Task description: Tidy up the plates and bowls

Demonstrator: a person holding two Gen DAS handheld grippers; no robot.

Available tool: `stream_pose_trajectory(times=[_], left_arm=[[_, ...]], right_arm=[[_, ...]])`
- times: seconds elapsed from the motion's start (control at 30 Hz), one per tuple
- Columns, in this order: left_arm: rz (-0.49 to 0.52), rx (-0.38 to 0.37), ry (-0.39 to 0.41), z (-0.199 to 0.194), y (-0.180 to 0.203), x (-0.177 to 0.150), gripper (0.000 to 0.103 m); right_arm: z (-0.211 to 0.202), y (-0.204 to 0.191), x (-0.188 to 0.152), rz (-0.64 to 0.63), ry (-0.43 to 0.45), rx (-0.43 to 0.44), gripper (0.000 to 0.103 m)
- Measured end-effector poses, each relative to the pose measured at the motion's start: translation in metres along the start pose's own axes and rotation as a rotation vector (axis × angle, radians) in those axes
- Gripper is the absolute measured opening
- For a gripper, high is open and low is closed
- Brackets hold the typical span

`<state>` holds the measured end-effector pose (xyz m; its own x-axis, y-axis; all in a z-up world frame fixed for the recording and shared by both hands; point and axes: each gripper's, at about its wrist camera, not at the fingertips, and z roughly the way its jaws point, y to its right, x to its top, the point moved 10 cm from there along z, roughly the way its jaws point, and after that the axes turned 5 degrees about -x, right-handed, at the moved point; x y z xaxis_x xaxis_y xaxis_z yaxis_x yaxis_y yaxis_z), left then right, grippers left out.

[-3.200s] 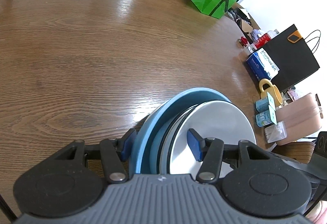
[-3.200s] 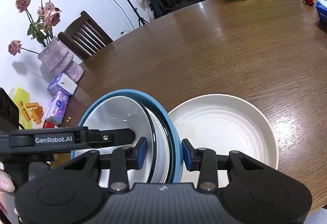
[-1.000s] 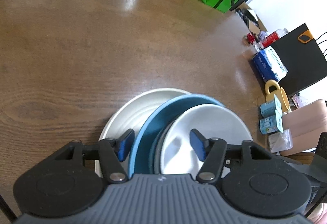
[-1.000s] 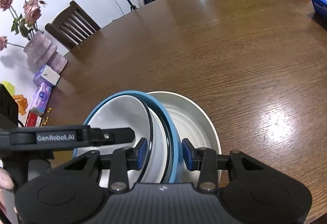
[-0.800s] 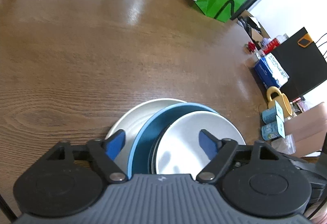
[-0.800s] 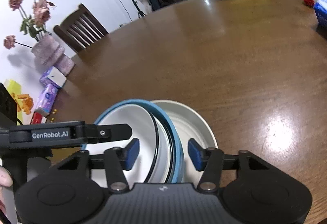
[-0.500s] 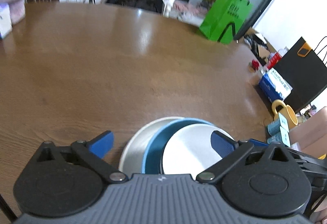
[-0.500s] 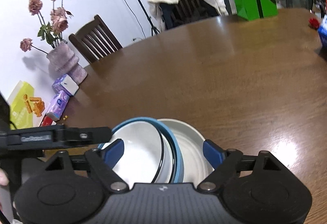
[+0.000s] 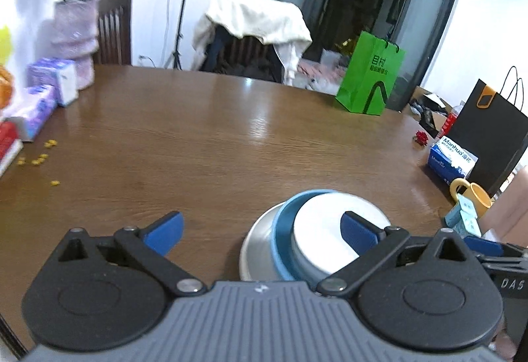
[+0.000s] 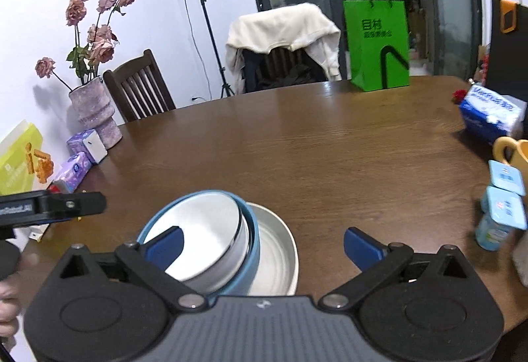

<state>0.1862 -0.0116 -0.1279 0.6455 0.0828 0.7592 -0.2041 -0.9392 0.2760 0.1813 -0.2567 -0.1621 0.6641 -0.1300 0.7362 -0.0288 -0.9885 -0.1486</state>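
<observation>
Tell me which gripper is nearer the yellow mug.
Right. The right gripper hovers above the stacked bowls, mug on its right; the left gripper sits beyond the right one, farther from it.

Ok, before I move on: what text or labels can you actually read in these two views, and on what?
"Manhua" on the blue tissue pack.
"DAS" on the other gripper's black arm, cut off by the frame.
Green bag: two lines of characters, too small to read.
Small blue cartons: print blurred.
Yellow-green box: print unreadable.
</observation>
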Motion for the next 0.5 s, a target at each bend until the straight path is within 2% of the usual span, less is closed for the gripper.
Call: stream_pose_trajectory(times=[0.17,0.2,0.37,0.5], left_arm=[[0.049,0.071,0.055,-0.062,-0.007,-0.032,0.103],[0.044,0.081,0.055,-0.072,-0.009,-0.039,0.103],[0.058,0.155,0.062,-0.123,-0.019,-0.076,0.103],[0.071,0.173,0.072,-0.157,-0.022,-0.093,0.103]], right_arm=[[-0.043,-0.008,-0.026,0.001,0.060,-0.028,0.103],[-0.062,-0.014,-0.040,-0.007,0.083,-0.043,0.103],[-0.097,-0.025,-0.071,-0.024,0.092,-0.041,0.103],[-0.128,-0.034,-0.097,-0.019,0.088,-0.047,0.103]])
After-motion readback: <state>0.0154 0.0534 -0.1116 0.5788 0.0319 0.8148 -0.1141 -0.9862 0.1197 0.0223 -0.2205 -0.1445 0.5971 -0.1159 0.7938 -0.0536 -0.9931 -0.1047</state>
